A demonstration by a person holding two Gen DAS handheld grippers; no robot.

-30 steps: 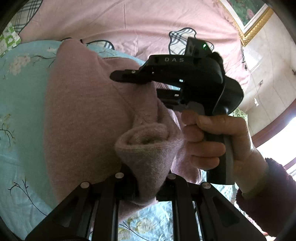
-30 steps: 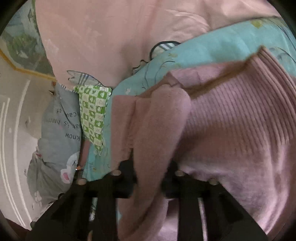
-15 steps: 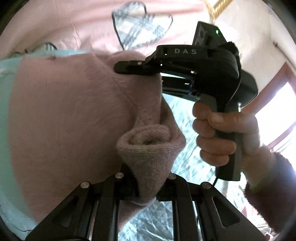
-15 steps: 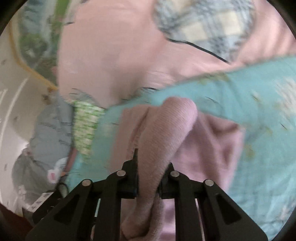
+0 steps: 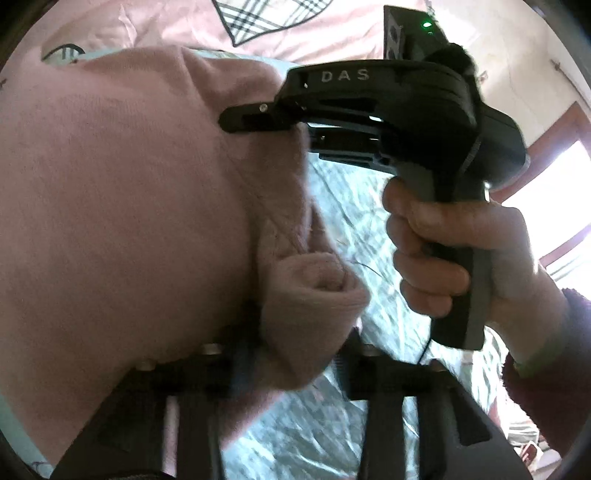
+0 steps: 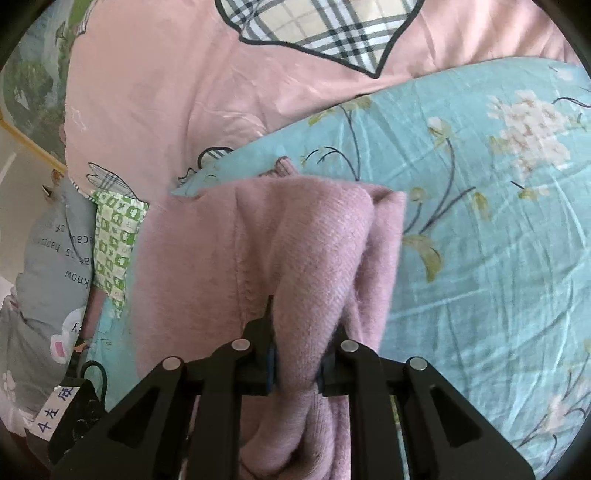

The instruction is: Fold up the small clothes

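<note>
A pink knitted sweater (image 5: 122, 206) hangs between both grippers above the bed. My left gripper (image 5: 299, 354) is shut on a bunched fold of it at the bottom of the left wrist view. My right gripper (image 6: 295, 365) is shut on another thick fold of the sweater (image 6: 314, 251); it also shows in the left wrist view (image 5: 255, 120), a black tool held by a hand, its tips pinching the sweater's upper edge. Most of the sweater's shape is hidden by its own folds.
A turquoise floral bedsheet (image 6: 480, 184) lies under the sweater. A pink quilt with a plaid heart (image 6: 314, 33) lies beyond. A grey printed pillow (image 6: 51, 266) and a green checked cloth (image 6: 114, 240) lie at the left. A bright window (image 5: 554, 184) is at the right.
Both grippers have lifted the sweater off the sheet and carried it toward the pink quilt. The sweater now hangs between them; more bare turquoise sheet shows in the right wrist view.
</note>
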